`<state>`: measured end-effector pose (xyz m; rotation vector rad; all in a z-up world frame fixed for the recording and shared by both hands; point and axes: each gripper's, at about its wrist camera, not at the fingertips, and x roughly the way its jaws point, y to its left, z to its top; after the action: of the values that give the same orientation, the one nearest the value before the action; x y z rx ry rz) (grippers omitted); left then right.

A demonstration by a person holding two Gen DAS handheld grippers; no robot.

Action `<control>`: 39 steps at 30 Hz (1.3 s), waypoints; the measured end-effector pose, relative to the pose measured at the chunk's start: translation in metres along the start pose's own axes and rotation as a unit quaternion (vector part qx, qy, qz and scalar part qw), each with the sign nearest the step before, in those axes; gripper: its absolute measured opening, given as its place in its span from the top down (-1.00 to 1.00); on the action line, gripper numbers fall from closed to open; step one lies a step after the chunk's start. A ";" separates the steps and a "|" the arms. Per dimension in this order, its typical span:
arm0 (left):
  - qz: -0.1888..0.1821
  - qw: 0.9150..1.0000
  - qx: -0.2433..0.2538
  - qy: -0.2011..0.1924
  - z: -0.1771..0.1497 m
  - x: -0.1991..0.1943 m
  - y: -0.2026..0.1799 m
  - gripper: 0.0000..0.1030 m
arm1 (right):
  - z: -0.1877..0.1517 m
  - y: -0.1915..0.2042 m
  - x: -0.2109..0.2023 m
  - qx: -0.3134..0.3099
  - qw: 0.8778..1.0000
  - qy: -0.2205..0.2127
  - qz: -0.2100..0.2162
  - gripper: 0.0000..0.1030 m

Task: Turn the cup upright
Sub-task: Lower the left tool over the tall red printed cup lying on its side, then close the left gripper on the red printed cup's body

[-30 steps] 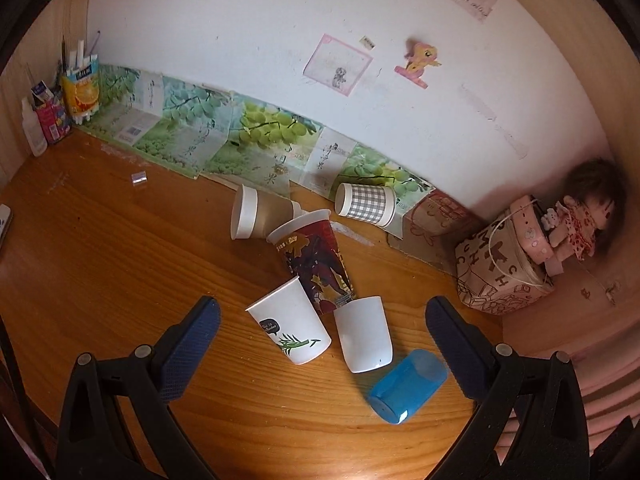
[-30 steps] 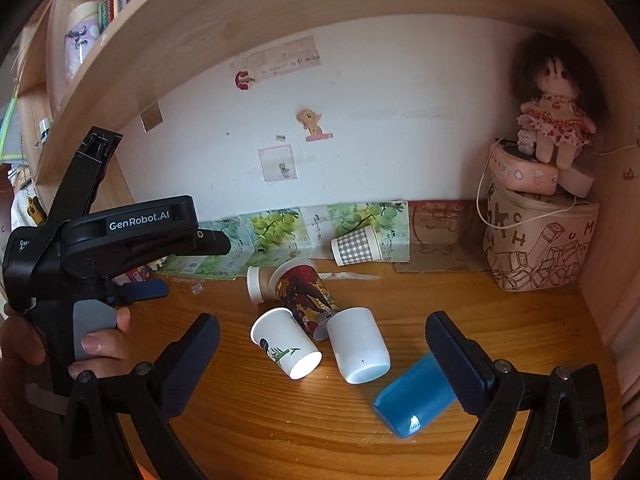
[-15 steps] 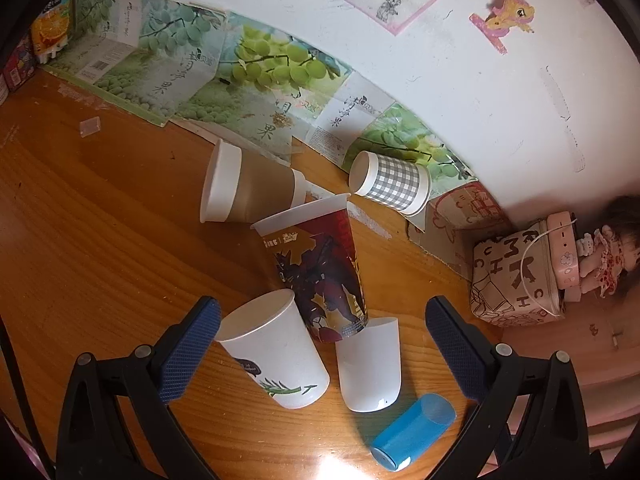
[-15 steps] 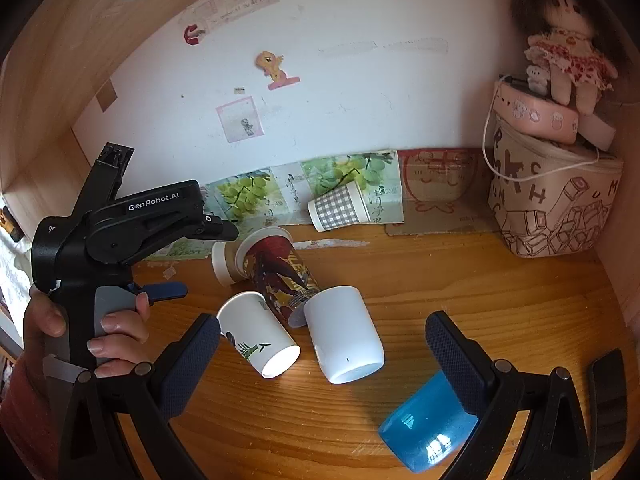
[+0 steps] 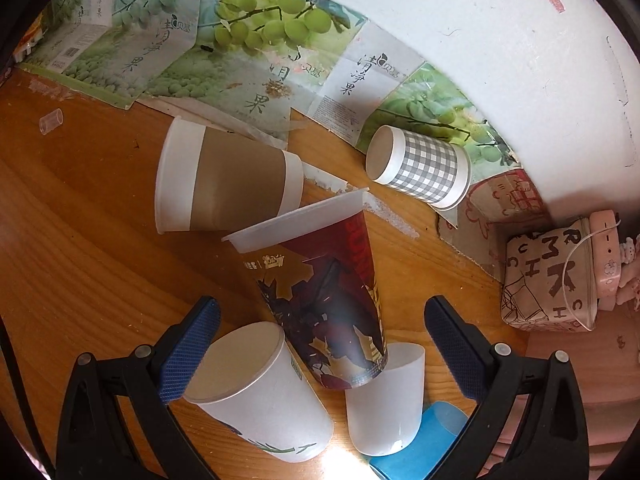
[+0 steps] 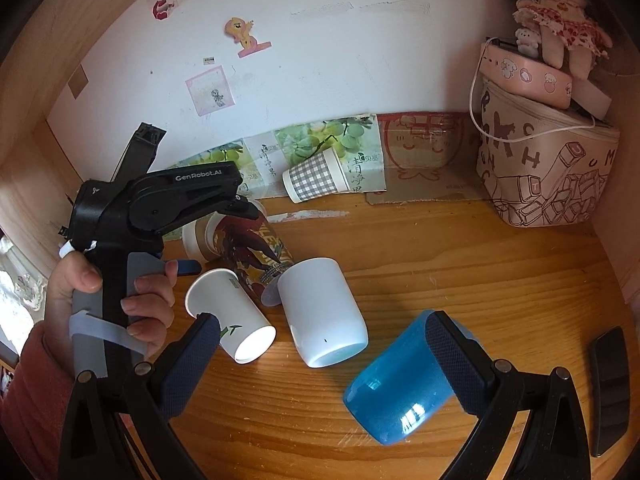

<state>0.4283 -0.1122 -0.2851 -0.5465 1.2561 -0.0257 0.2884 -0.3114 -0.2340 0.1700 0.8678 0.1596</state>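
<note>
Several cups lie on their sides on the wooden desk. A red printed cup (image 5: 320,292) lies between a brown-banded cup (image 5: 228,184) and a plain white cup (image 5: 384,396). A white leaf-print cup (image 5: 256,388) lies at the front, a blue cup (image 6: 400,380) at the right, a grey checked cup (image 5: 420,168) near the wall. My left gripper (image 5: 320,340) is open, its fingers either side of the red cup's base. My right gripper (image 6: 320,356) is open, low over the white cup (image 6: 324,312) and blue cup.
A patterned bag (image 6: 548,172) with a pink case and a doll on top stands at the back right. Grape-print paper (image 5: 248,48) lines the wall base. A dark flat object (image 6: 610,384) lies at the right desk edge. The hand holding the left gripper (image 6: 120,280) is at the left.
Both grippers have moved forward and down toward the cups. The left one has closed in on the red cup; the right one on the white and blue cups. No cup moved.
</note>
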 end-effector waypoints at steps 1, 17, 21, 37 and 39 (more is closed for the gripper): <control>-0.002 1.000 -0.001 0.002 0.001 0.003 -0.001 -0.97 | -0.001 0.000 0.000 0.000 1.000 0.001 -0.001 -0.99; 0.027 0.999 -0.011 0.025 0.013 0.034 -0.010 -0.71 | -0.004 -0.010 0.005 0.018 1.000 0.010 -0.023 -1.00; 0.025 0.999 -0.014 0.032 0.014 0.040 -0.009 -0.59 | -0.006 -0.012 0.005 0.025 0.999 0.014 -0.029 -0.99; 0.007 0.999 0.009 0.032 0.012 0.043 -0.010 -0.51 | -0.014 -0.014 -0.002 0.037 0.998 0.015 -0.040 -0.99; 0.007 0.999 0.020 0.026 0.011 0.040 -0.012 -0.51 | -0.016 -0.015 -0.002 0.039 0.998 0.019 -0.040 -1.00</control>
<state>0.4549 -0.1306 -0.3139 -0.5044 1.3079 -0.0545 0.2760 -0.3248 -0.2456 0.2051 0.9179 0.0534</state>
